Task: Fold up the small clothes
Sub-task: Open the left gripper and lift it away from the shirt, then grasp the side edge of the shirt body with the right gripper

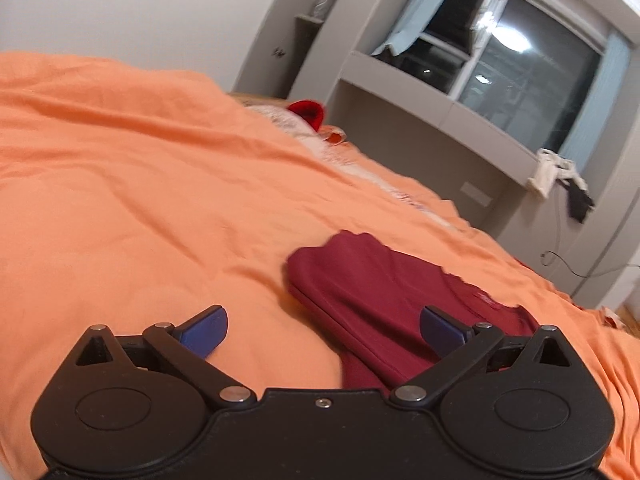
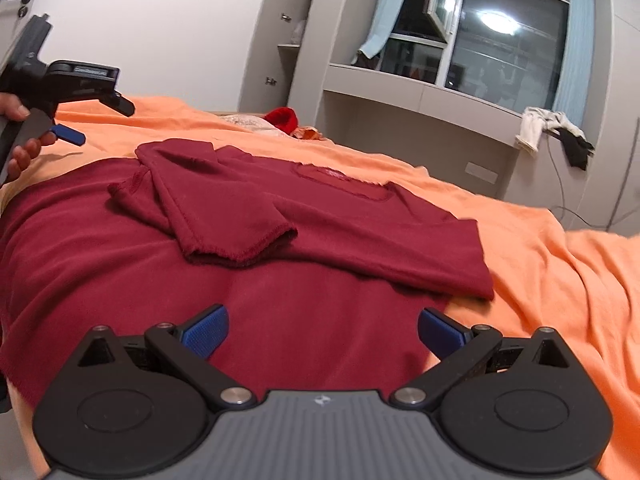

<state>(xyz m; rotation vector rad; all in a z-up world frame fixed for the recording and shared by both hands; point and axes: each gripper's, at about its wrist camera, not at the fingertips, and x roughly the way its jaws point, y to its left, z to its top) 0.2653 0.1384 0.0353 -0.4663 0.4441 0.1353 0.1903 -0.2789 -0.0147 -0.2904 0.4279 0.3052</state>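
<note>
The wide bed under a rumpled orange cotton sheet [image 2: 540, 264] carries everything, and the dark red knit T-shirt [image 2: 280, 240] lies spread on it toward the near edge, its body flat and both short sleeves already laid inward across the chest, one over the other. It looks light, soft and limp, so it will likely sag and drape rather than hold a shape, and the knit should grip the sheet a little rather than slide. Good places to pinch appear to be the double-layered side fold, or the hem corners nearest the near edge of the bed, where the stitched edge gives more to hold. The right gripper [image 2: 322, 330] hovers low over the shirt's lower body with its blue pads spread wide and nothing between them. The left gripper [image 1: 323, 330], also seen at the far left of the right wrist view held in a hand [image 2: 18, 132], has its fingers fully apart and empty, over the sheet beside the shirt's folded side. A small pale mark near the shirt's neckline [image 2: 334, 174] is too blurred to read.
</note>
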